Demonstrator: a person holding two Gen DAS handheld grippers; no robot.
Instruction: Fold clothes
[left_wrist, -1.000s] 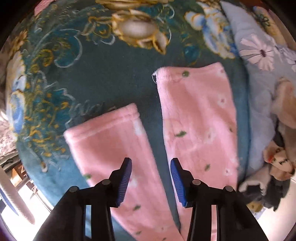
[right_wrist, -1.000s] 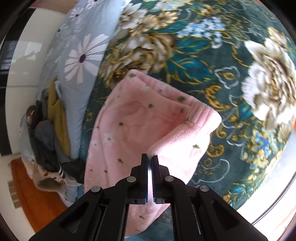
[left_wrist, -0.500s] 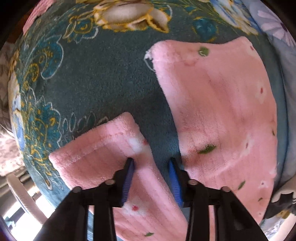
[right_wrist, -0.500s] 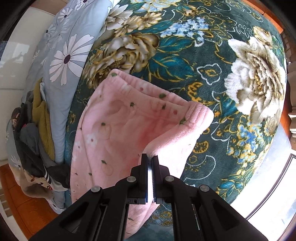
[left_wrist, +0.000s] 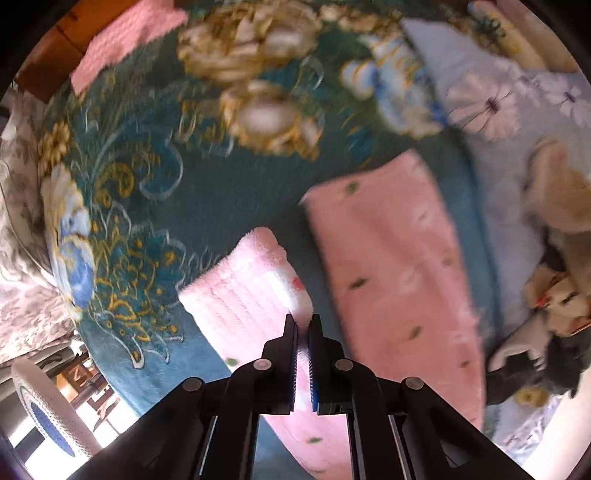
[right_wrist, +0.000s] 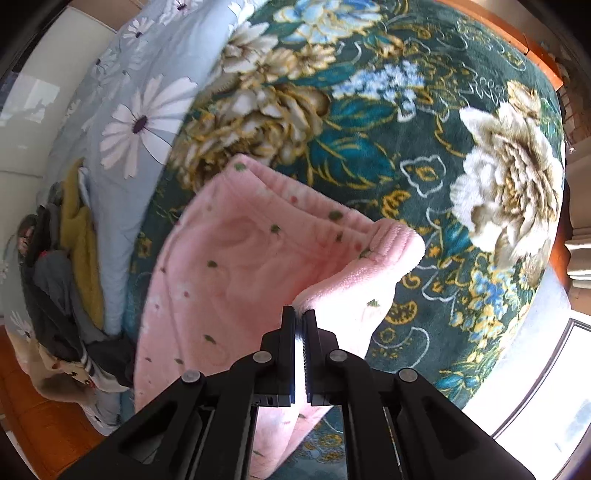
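Pink fleece trousers with small green and red specks lie on a dark green floral blanket (left_wrist: 221, 192). In the left wrist view the near leg (left_wrist: 247, 291) is lifted at its cuff and the other leg (left_wrist: 391, 258) lies flat to its right. My left gripper (left_wrist: 303, 325) is shut on the near leg's inner edge. In the right wrist view the trousers' waist part (right_wrist: 229, 258) is raised at its right corner. My right gripper (right_wrist: 303, 317) is shut on that waistband edge (right_wrist: 369, 266) and holds it above the blanket (right_wrist: 406, 155).
A pale blue daisy-print quilt (right_wrist: 129, 110) runs along one side of the bed, with a heap of dark, yellow and beige clothes (right_wrist: 62, 266) beside it. Another pink cloth (left_wrist: 122, 44) lies at the blanket's far edge. A white fan (left_wrist: 48, 410) stands beyond the bed.
My left gripper has closed on the near trouser leg's edge and lifted it off the blanket. My right gripper stays shut on the waistband, held up.
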